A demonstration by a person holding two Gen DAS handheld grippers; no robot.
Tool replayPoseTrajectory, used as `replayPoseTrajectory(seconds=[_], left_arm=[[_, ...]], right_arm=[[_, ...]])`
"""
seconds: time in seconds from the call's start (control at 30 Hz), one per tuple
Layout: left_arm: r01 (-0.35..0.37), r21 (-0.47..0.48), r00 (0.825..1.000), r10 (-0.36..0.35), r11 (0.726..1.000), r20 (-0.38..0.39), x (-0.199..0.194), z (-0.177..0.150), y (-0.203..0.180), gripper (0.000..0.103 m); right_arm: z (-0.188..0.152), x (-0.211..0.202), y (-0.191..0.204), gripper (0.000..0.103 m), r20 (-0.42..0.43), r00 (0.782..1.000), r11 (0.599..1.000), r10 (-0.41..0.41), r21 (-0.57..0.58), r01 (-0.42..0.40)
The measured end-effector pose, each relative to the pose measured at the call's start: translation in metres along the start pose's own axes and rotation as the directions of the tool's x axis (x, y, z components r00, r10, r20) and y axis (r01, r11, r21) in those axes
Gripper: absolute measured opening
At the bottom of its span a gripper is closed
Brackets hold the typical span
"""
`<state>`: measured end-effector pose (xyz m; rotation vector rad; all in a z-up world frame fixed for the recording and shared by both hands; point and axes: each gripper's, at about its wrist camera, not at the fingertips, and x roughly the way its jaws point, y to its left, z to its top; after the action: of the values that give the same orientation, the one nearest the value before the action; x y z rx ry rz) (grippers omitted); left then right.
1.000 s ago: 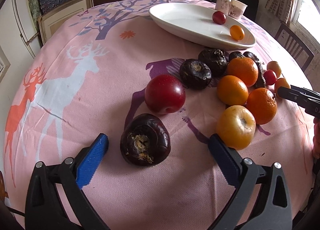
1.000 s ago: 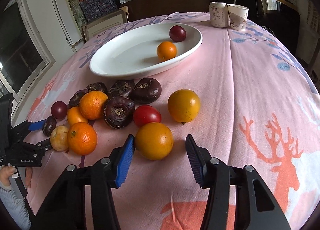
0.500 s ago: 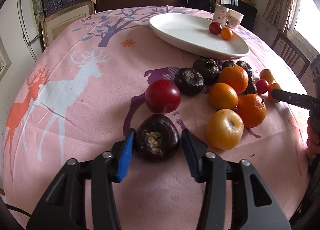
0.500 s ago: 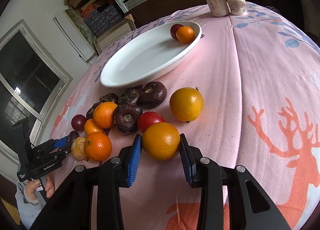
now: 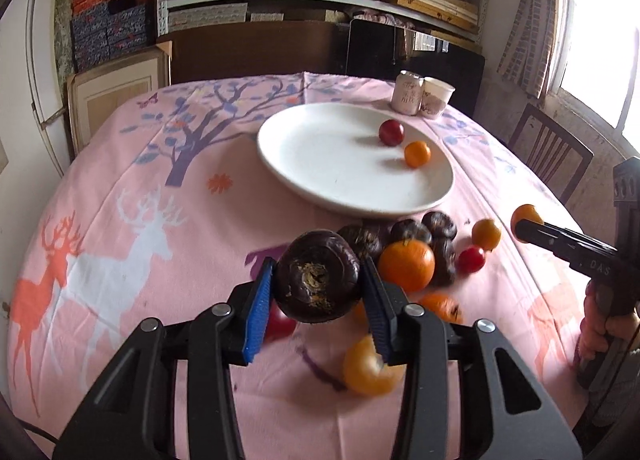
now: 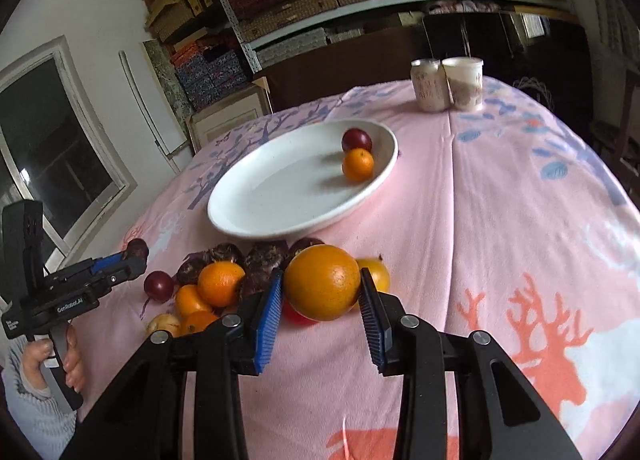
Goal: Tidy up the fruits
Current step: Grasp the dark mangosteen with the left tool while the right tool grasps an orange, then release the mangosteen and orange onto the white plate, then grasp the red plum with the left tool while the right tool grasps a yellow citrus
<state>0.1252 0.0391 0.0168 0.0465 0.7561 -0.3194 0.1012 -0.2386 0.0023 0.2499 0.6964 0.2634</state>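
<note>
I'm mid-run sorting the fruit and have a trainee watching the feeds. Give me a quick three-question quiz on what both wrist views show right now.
1. True or false: the left hand-held gripper is shut on an orange.
2. Multiple choice: how many fruits lie in the white plate? A) none B) two C) four
3. Fill in: the right hand-held gripper holds the large ____ between its blue pads.

Key
1. False: it is shut on the dark purple fruit.
2. B: a red fruit and a small orange fruit.
3. orange
</note>
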Motion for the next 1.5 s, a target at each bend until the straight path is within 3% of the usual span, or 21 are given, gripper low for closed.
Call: replayPoseTrajectory(seconds=[0.23, 0.4, 0.5, 0.63, 0.73, 0.87, 1.1, 1.3, 1.5], left_arm=[[0.023, -0.001, 1.000, -0.023, 1.000, 0.018, 0.051, 0.059, -0.014, 0.042], [0.012, -0.017, 0.999, -0.012, 1.000, -0.040, 0.091, 0.070, -0.008, 0.043], [0.006, -0.007, 0.998, -0.007, 1.000, -0.070, 0.105, 0.067, -0.006, 0.054], [0.000, 0.003, 0.998, 0.000, 1.000, -0.060, 0.103, 0.063, -0.005, 0.080], [-0.005, -0.013, 1.000, 0.004, 1.000, -0.011, 0.088, 0.062, -0.002, 0.090], [-0.017, -0.069, 0.999, 0.020, 0.997, 0.034, 0.074, 0.061, 0.013, 0.095], [-0.032, -0.180, 0.998, 0.041, 0.983, 0.044, 0.053, 0.035, 0.046, 0.098], [-0.035, -0.237, 0.999, 0.034, 0.971, -0.007, 0.033, -0.011, 0.061, 0.098], [-0.073, -0.128, 0.991, 0.057, 0.989, -0.121, 0.032, -0.042, 0.042, 0.098]], right_arm=[[0.063, 0.045, 0.022, 0.038, 0.001, 0.999, 0.996, -0.049, -0.069, 0.049], [0.068, 0.093, 0.031, 0.038, -0.025, 0.999, 0.997, -0.028, -0.074, 0.026], [0.064, 0.107, 0.029, 0.039, -0.072, 0.996, 0.995, -0.043, -0.097, 0.036], [0.066, 0.097, 0.021, 0.044, -0.041, 0.999, 0.998, -0.024, -0.052, 0.022], [0.066, 0.084, 0.019, 0.053, 0.009, 0.999, 0.998, -0.031, -0.048, 0.032], [0.067, 0.075, 0.007, 0.054, 0.055, 0.997, 0.998, -0.057, -0.020, 0.058], [0.057, 0.058, -0.021, 0.056, 0.082, 0.993, 0.993, -0.088, 0.080, 0.082], [0.024, 0.032, -0.049, 0.071, 0.076, 0.993, 0.975, -0.087, 0.211, 0.070], [0.009, 0.018, -0.060, 0.071, 0.090, 0.992, 0.963, -0.085, 0.262, 0.059]])
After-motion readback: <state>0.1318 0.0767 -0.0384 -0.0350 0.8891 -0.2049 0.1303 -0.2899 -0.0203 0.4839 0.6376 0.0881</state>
